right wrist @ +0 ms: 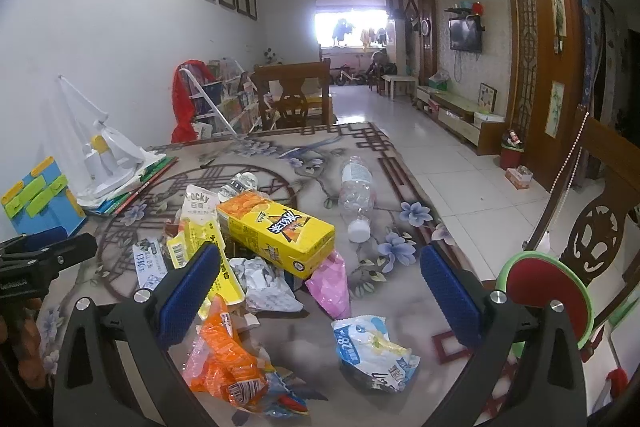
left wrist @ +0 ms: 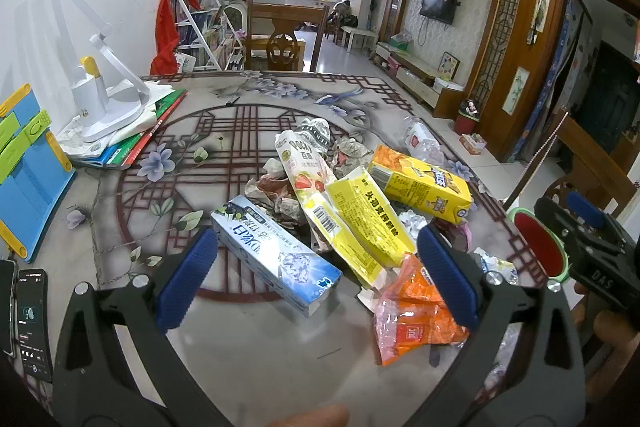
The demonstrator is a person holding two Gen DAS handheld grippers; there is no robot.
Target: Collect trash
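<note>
The white snack pouch with strawberries (left wrist: 298,163) says "Pocky", though from the right wrist view only "ocky" shows. The blue-and-white wrapper (right wrist: 372,351) has "28" on it, and the other gripper's black body (left wrist: 592,267) is marked "DAS". The yellow carton (left wrist: 420,183), the flattened yellow box (left wrist: 368,223) and the blue-white toothpaste box (left wrist: 272,251) carry Chinese print that's too small or skewed to make out.

Both tongs (left wrist: 318,275) (right wrist: 320,291) have black frames, silver screws and ribbed blue pads (left wrist: 188,279).
</note>
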